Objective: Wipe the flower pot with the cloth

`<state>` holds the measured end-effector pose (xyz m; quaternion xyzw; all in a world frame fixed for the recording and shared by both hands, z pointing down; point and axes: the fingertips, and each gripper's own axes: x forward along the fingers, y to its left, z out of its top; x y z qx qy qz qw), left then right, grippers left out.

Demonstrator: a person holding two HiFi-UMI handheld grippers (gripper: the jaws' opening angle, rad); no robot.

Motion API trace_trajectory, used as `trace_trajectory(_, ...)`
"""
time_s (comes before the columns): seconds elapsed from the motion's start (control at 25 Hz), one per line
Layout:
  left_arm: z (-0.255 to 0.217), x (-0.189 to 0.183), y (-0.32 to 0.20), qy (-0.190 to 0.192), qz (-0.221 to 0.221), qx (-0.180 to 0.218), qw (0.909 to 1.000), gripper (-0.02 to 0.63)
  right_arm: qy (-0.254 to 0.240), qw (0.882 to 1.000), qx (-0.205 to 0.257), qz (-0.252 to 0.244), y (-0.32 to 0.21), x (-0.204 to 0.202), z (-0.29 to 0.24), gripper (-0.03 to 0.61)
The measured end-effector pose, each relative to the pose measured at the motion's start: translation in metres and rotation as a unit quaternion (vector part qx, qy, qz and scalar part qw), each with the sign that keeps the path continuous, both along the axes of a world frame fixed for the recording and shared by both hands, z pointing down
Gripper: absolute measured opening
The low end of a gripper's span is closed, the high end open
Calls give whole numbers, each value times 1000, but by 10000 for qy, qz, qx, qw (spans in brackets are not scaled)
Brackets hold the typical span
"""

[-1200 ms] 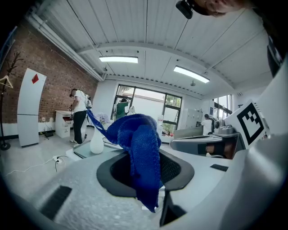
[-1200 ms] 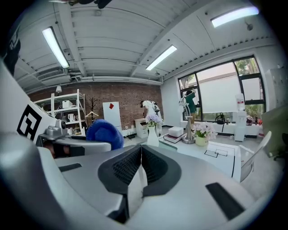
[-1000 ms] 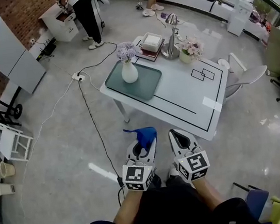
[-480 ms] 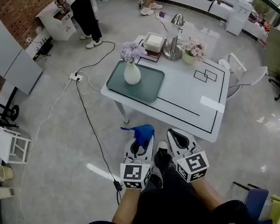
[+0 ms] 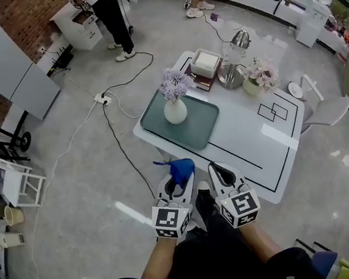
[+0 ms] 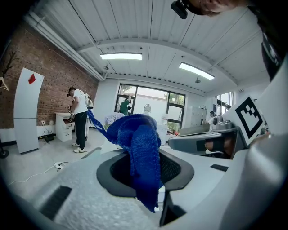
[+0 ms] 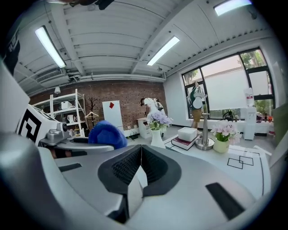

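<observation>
This looks like an open lab or studio workspace, not a home. A white table (image 5: 245,133) marked with black outlines stands alone on a polished grey floor (image 5: 70,183). Left of the table, a power strip (image 5: 101,98) lies on that floor, and further left are a brick wall (image 5: 25,11), a leaning white panel (image 5: 7,66) and an open rack (image 5: 3,187). Beyond the table people (image 5: 109,9) stand about. Wide windows (image 7: 225,87) and strip lights (image 6: 120,56) under a ribbed ceiling complete it.

The white table (image 5: 251,132) bears a green tray (image 5: 193,125), stacked books (image 5: 206,66), a lamp (image 5: 232,73) and a pink-flowered pot (image 5: 253,86).
</observation>
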<state>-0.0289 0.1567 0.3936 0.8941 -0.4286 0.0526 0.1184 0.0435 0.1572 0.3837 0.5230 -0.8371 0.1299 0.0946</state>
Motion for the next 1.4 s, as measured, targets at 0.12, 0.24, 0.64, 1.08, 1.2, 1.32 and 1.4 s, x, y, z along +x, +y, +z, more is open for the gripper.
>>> trace_trajectory(0.12, 11, 1, -36, -90, 25, 61, 9999, 118, -5, 9999, -74, -99, -48, 4, 7, 9)
trace_trajectory(0.24, 20, -3, -73, -173, -117, 16, 9998, 118, -38, 9997, -109, -232, -94, 8, 10, 9)
trace_trajectory(0.64, 42, -29, -159, -216, -477, -142, 9985, 118, -58, 9974, -399, -598, -174, 0, 31, 9)
trace_trajectory(1.08, 76, -46, -240, -303, -296, -38, 9991, 118, 170, 9957, -841, -341, -206, -13, 75, 9)
trace_trajectory(1.2, 83, -44, -259, -247, -199, 55, 9995, 118, 280, 9942, -982, -325, -208, -19, 90, 9)
trace_trajectory(1.32, 92, -43, -277, -252, -55, 54, 9997, 118, 368, 9927, -1114, -264, -213, -25, 97, 9)
trace_trajectory(1.4, 100, -43, -287, -283, 48, 0, 9996, 118, 426, 9917, -1195, -209, -216, -28, 99, 9)
